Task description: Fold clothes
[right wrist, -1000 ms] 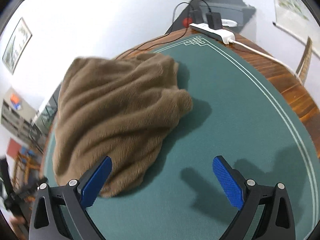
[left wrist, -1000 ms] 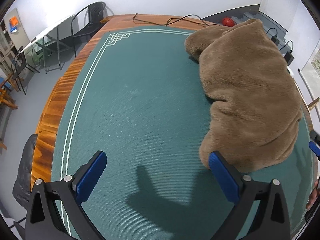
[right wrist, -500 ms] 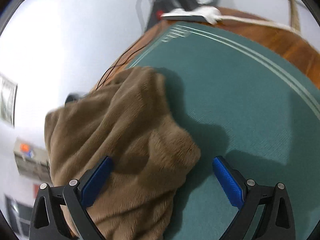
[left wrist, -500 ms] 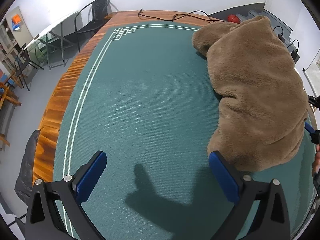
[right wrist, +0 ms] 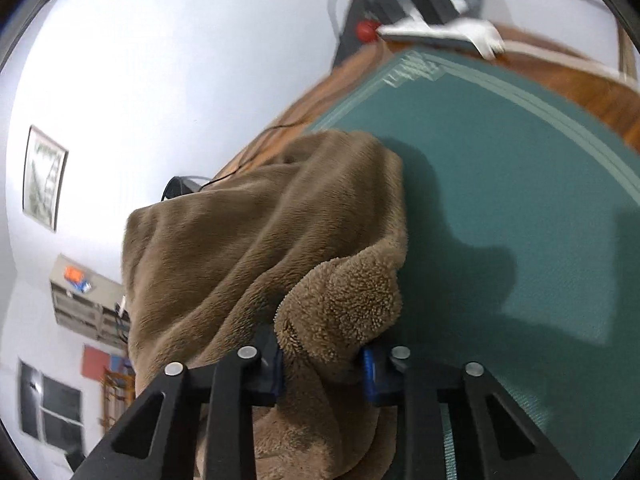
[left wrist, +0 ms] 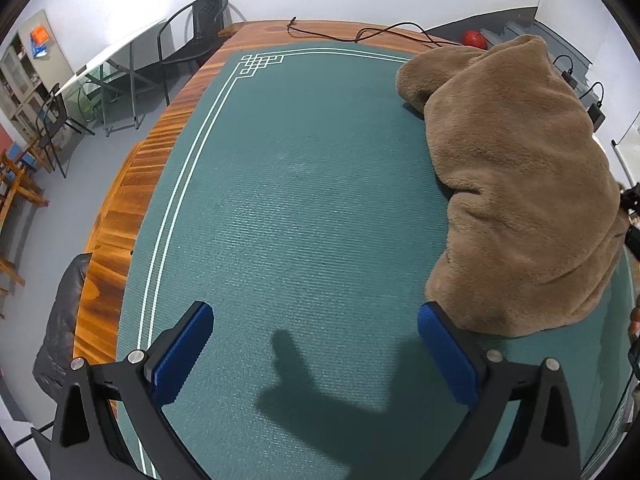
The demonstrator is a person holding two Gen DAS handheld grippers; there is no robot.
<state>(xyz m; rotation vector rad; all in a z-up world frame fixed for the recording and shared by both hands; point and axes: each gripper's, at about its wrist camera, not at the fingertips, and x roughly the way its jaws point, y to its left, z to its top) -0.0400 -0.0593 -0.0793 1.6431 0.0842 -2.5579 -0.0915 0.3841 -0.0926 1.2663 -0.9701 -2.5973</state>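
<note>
A brown fleece garment (left wrist: 516, 184) lies heaped on the right part of the green mat (left wrist: 300, 200). My left gripper (left wrist: 314, 316) hangs open over bare mat, its right finger (left wrist: 444, 356) just beside the garment's near edge, nothing between the pads. In the right wrist view a thick fold of the same garment (right wrist: 260, 240) bulges up between the blue pads of my right gripper (right wrist: 322, 368). Its jaws are closing and pinch that fold from both sides. The pads are mostly buried in the pile.
The mat (right wrist: 520, 184) covers a wooden table (left wrist: 120, 208) whose edge runs along the left. A black cable (left wrist: 360, 34) trails on the far edge. A white power strip (right wrist: 440, 32) lies at the far corner. A black chair (left wrist: 192, 36) stands beyond the table.
My right gripper moved onto the garment's corner and went from wide open to clamped on a fold of it. The left gripper stayed open and barely moved.
</note>
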